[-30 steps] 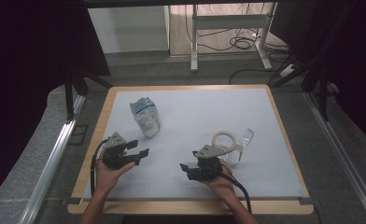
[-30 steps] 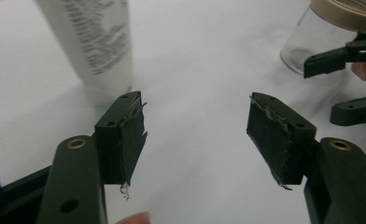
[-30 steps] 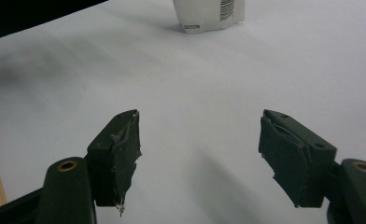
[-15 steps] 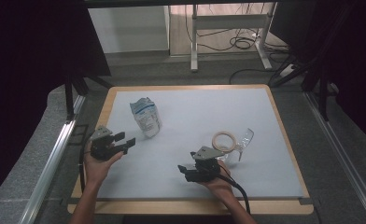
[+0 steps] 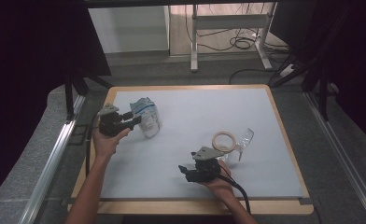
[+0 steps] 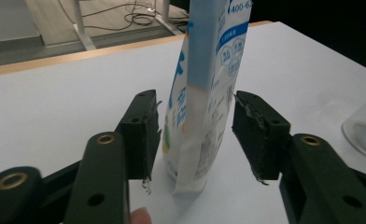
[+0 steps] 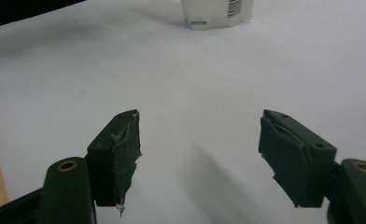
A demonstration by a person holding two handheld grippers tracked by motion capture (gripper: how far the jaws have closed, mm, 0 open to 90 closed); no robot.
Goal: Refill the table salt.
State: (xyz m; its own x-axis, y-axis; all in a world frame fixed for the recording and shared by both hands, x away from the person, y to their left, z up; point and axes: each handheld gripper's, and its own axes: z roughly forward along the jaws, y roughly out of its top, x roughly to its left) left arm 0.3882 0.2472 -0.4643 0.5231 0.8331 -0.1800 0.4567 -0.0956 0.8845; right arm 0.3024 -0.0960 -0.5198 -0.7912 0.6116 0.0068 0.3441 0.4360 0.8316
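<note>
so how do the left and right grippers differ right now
The left gripper has the white and blue pouch standing between its jaws, which have just been closing but do not yet press it; the right gripper has nothing between its jaws. The left is at the mat's far left side, the right near the front edge. Both are hand-held with black jaws.

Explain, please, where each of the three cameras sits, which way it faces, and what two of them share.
High view: above the person's side, facing forward and down on the table; both forearms, left gripper and right gripper show.
Left gripper view: rides on the left gripper, looking along its jaws, which have just been closing around the upright pouch without touching it.
Right gripper view: rides on the right gripper, looking across the bare white mat between open jaws.
Shared: all three show the pouch.
</note>
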